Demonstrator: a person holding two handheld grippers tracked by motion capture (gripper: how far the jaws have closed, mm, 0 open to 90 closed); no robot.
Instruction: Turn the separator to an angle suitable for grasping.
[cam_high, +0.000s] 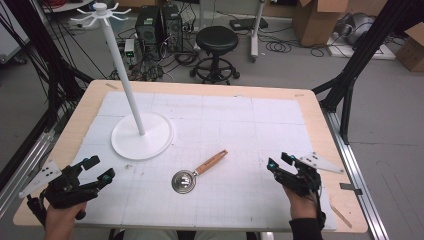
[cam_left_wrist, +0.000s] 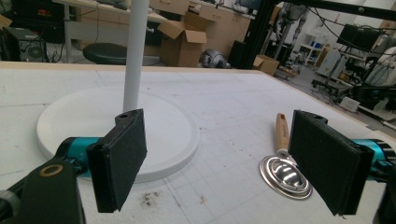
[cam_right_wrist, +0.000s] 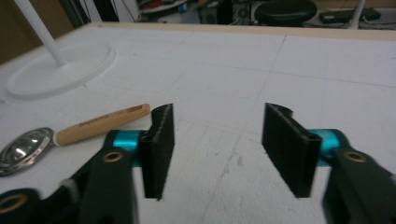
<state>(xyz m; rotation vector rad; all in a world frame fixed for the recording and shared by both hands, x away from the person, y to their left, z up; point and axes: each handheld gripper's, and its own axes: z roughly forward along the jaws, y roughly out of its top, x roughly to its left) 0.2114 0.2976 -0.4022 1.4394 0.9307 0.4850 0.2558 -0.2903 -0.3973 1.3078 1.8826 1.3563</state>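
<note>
A metal scoop (cam_high: 183, 181) with a wooden handle (cam_high: 211, 162) lies on the white mat near the table's middle front. In the left gripper view the scoop (cam_left_wrist: 285, 175) rests just left of the right jaw. The right gripper view has the scoop (cam_right_wrist: 23, 148) at its far left. A white hanger stand (cam_high: 142, 135) with a tall pole (cam_high: 120, 70) rises at the left. My left gripper (cam_high: 99, 168) hovers open at the front left, nothing between its jaws. At the front right my right gripper (cam_high: 280, 161) is open and empty too.
The white gridded mat (cam_high: 225, 125) covers most of the wooden table (cam_high: 320, 120). A black stool (cam_high: 216, 42), computer towers, cables and cardboard boxes (cam_high: 320, 20) stand on the floor beyond the far edge. Black frame legs (cam_high: 350, 75) flank the table.
</note>
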